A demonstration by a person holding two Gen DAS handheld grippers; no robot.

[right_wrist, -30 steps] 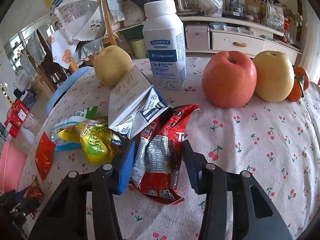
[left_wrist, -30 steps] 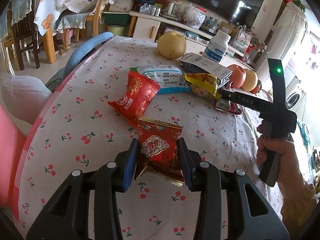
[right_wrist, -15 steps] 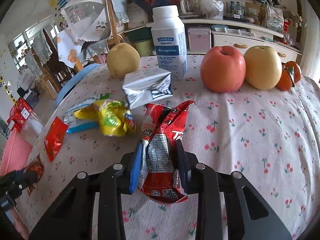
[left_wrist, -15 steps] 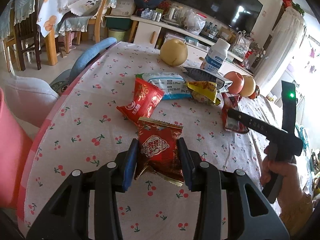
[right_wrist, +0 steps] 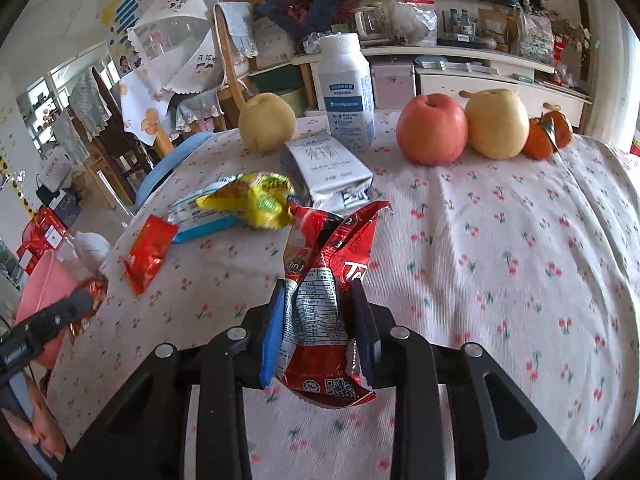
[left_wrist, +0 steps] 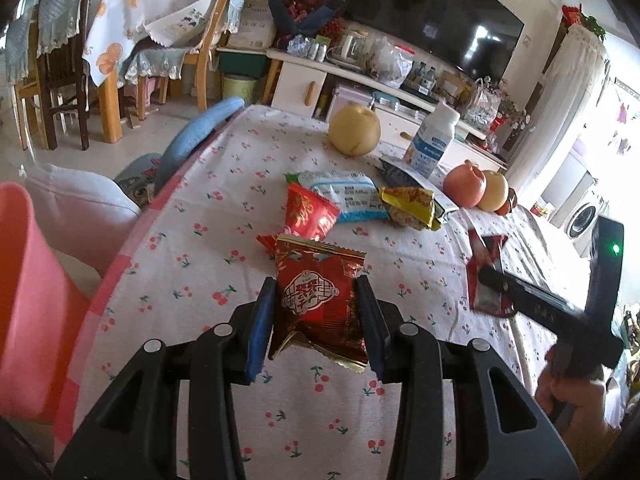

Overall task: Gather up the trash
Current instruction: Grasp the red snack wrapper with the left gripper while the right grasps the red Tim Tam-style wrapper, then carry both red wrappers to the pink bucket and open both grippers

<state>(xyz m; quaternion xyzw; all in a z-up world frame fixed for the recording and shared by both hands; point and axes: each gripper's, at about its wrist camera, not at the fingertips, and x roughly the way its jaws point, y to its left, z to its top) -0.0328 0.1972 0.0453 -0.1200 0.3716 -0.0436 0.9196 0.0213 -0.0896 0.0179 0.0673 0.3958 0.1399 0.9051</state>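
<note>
Glossy crinkled foil snack wrappers (left_wrist: 320,300), matt cherry-print cloth tablecloth (right_wrist: 500,264), smooth white plastic bottle (right_wrist: 346,92)

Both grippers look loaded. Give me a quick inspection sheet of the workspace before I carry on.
Surface: cherry-print tablecloth, bare on the right.
Job's things: red snack packet in the left gripper; red sachet in the right gripper; red wrapper, blue packet, yellow wrapper and flattened carton on the table.
Clutter: bottle, two pears, apple, tangerines.
Grippers: both shut on wrappers.
Cables: nothing seen.
Surroundings: pink bin at the left edge; chairs, TV cabinet behind.
</note>
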